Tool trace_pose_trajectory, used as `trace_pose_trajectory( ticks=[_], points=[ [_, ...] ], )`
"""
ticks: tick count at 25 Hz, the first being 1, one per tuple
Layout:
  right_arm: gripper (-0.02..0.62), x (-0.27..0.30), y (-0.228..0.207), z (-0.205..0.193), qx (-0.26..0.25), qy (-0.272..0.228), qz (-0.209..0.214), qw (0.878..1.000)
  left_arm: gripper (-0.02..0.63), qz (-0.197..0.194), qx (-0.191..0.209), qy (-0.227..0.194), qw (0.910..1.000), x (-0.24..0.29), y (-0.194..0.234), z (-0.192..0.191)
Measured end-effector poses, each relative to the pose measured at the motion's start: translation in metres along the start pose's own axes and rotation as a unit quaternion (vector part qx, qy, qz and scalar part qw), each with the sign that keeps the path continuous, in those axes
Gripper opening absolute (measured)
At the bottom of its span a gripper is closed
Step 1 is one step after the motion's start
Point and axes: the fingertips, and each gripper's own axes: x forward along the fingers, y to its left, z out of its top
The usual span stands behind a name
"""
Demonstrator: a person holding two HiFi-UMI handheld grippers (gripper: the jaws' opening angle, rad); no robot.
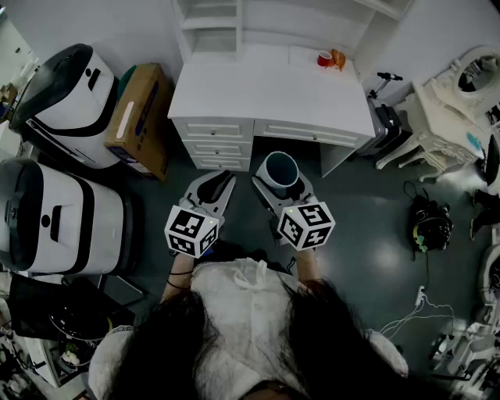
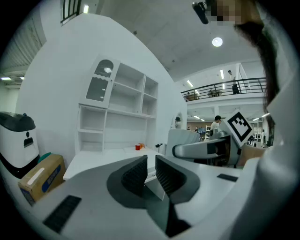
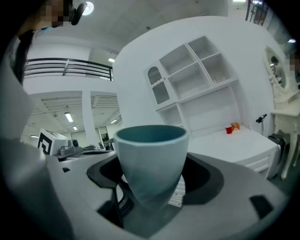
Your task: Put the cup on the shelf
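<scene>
Right now we've got the cup [image 3: 151, 159] clamped in the right gripper [image 1: 283, 187]. The jaws stand wide and press on its sides, with the cup upright and its open top facing up. It sits in the air just in front of the white desk [image 1: 273, 94], over the floor and short of the drawers.

The left gripper [image 2: 151, 171] is beside it, also in front of the desk. Its jaws are pulled almost together with only a sliver of gap, and there's nothing in them.

The shelf unit [image 1: 234, 23] stands at the back of the desk, and its cubbies look bare from what we can see. A small red thing [image 1: 324, 58] sits on the desk's back right corner, touching something orange we can't make out.

A cardboard box [image 1: 141, 117] leans just left of the desk, and a black bag [image 1: 430, 223] lies on the floor off to the desk's right.
</scene>
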Motion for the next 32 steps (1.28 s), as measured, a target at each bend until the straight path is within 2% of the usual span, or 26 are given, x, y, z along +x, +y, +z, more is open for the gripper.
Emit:
trace_pose_trajectory(
  ticks=[9, 20, 32],
  points=[
    [0.365, 0.029, 0.023, 0.001, -0.007, -0.002, 0.001, 1.0, 0.062, 0.003, 0.001, -0.009, 1.0, -0.011, 0.036, 0.007],
    [0.365, 0.052, 0.04, -0.005, -0.009, 0.006, 0.015, 1.0, 0.062, 0.008, -0.007, -0.01, 0.9999, -0.026, 0.06, 0.001],
    [0.365, 0.094, 0.086, -0.023, -0.008, 0.013, 0.021, 1.0, 0.063, 0.013, -0.013, -0.007, 0.9998, -0.06, 0.117, -0.009]
  ],
)
